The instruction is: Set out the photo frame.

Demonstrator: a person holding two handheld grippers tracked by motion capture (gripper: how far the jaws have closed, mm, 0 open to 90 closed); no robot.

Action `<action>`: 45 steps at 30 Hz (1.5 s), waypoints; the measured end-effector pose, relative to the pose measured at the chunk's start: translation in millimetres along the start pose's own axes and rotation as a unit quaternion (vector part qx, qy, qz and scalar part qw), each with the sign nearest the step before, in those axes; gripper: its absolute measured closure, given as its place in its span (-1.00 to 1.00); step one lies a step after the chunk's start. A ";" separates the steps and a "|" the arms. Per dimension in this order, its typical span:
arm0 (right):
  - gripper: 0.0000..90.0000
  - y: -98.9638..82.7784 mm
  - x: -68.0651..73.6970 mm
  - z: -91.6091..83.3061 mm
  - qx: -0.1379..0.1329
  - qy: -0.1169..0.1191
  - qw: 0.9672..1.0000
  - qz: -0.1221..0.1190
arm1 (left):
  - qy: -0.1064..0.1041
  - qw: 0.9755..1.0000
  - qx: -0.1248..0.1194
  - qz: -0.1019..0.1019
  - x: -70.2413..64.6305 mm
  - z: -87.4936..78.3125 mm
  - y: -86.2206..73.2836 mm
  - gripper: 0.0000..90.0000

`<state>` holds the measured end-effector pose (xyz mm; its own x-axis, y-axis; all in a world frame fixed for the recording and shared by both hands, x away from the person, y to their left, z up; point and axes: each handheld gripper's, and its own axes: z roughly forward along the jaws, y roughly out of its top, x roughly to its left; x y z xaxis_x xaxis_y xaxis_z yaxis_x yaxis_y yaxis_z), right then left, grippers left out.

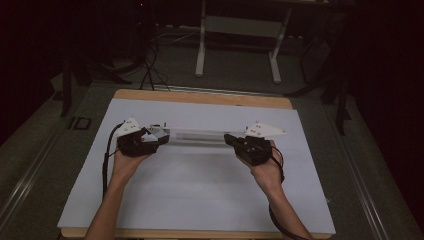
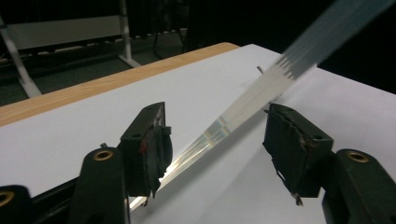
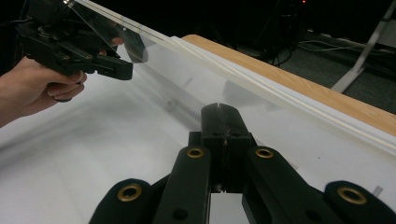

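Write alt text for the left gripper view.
A clear plastic strip runs diagonally between the open left gripper, touching neither black pad, above a white sheet on a wooden table. Beyond, a dark floor.

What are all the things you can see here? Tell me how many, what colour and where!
clear sheet: one, see-through, stretched between the two tongs above the board
white board: one, white, covering the tabletop
wooden table: one, light brown, its edge showing behind the board
metal stand: one, pale grey, on the floor behind the table
left tongs: one, black, open, the sheet's end lying between the jaws
right tongs: one, black, shut on the sheet's other end
left hand: one, holding the left tongs
right hand: one, holding the right tongs
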<state>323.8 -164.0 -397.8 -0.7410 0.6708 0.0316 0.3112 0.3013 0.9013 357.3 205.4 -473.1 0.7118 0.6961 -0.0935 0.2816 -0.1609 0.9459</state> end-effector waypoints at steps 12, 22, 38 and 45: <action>0.98 -12.9 -13.1 6.7 0.018 -0.018 1.000 0.003 | 0.002 1.000 -0.001 -0.017 4.6 3.5 4.3 -0.07; 0.77 -25.5 -23.7 9.7 0.038 -0.052 0.998 -0.010 | 0.004 1.000 0.000 -0.027 8.0 6.2 8.0 -0.06; 0.32 -42.5 -47.1 8.8 0.047 -0.092 0.995 -0.012 | 0.014 0.999 -0.007 -0.040 13.7 11.4 12.1 -0.04; 0.23 -47.7 -61.5 5.8 0.044 -0.103 0.994 0.010 | 0.018 0.999 -0.011 -0.043 14.3 12.5 12.0 -0.03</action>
<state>358.0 -215.7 -445.2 -0.5989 0.7994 -0.0489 0.3818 0.3386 0.8600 379.0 204.6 -466.9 0.6623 0.7311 -0.1639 0.3257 -0.0839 0.9418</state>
